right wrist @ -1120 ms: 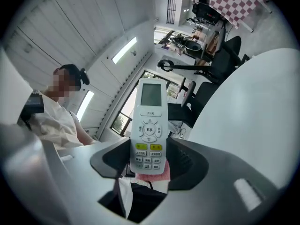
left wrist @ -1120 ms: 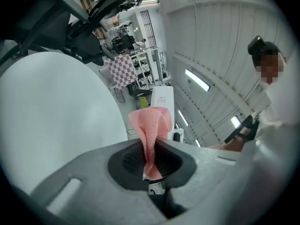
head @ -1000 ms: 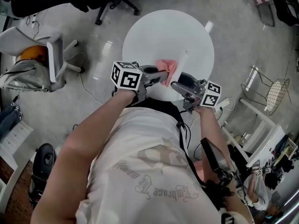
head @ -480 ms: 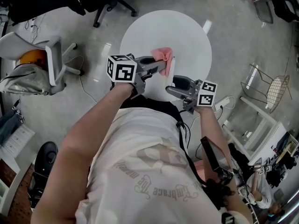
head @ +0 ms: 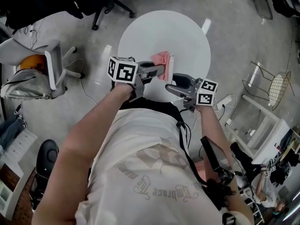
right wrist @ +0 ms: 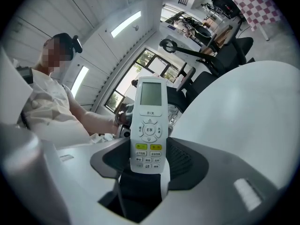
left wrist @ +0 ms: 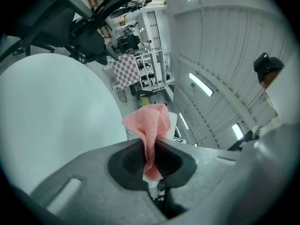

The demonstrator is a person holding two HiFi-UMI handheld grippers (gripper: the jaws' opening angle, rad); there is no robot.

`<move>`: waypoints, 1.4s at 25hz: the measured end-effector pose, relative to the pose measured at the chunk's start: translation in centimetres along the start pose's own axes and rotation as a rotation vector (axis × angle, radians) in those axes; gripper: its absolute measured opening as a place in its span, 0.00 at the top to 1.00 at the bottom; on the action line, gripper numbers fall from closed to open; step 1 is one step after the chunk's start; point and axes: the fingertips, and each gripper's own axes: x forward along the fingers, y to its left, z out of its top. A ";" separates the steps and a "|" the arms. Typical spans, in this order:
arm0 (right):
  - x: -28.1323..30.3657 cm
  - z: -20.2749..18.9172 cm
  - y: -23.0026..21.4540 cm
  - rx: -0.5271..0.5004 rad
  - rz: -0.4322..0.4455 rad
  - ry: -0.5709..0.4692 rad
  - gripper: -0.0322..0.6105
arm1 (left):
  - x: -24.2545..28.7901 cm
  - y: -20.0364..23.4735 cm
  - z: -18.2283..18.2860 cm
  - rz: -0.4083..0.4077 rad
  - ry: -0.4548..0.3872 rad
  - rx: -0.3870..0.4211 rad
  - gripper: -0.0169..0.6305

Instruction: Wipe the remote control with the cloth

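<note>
Right gripper view: a white plastic air-conditioner remote control, a long rounded slab, is being gripped upright between the jaws of the right gripper, which are being kept wide on its lower sides. A blank grey rectangular screen is being shown at its top. Under it a small Chinese label, seemingly 开/关, is being displayed, then a round ring of arrow keys around a centre key marked with an E. Two yellow-green keys and rows of small white keys, with lettering too fine to be read, are being presented just above the jaws.

In the left gripper view a pink cloth of fine mesh-like weave is being pinched, crumpled and folded, between the narrow-set jaws of the left gripper, with its loose end standing up beyond the tips.

In the head view both grippers are being held over the near edge of a round white table. The cloth is being held against or just beside the remote's upper part; contact cannot be told. Black-and-white square markers are being carried on each gripper's cube.
</note>
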 end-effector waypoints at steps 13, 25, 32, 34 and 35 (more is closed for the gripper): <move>-0.9 1.8 -1.9 0.074 -0.038 -0.141 0.57 | 1.1 2.1 -6.3 0.088 0.187 -0.011 0.94; -5.6 -1.2 -12.0 0.177 -0.509 -0.019 0.57 | 0.5 4.3 -8.2 0.178 0.236 -0.029 0.94; -7.2 -3.4 -15.8 0.095 -0.762 0.258 0.57 | -0.3 4.7 -6.8 0.248 0.166 -0.004 0.94; -8.1 -3.8 -16.6 0.069 -0.827 0.327 0.57 | -0.4 4.7 -6.7 0.259 0.155 0.002 0.94; -8.6 -3.9 -16.8 0.050 -0.858 0.361 0.57 | -0.5 4.7 -6.7 0.263 0.151 0.003 0.94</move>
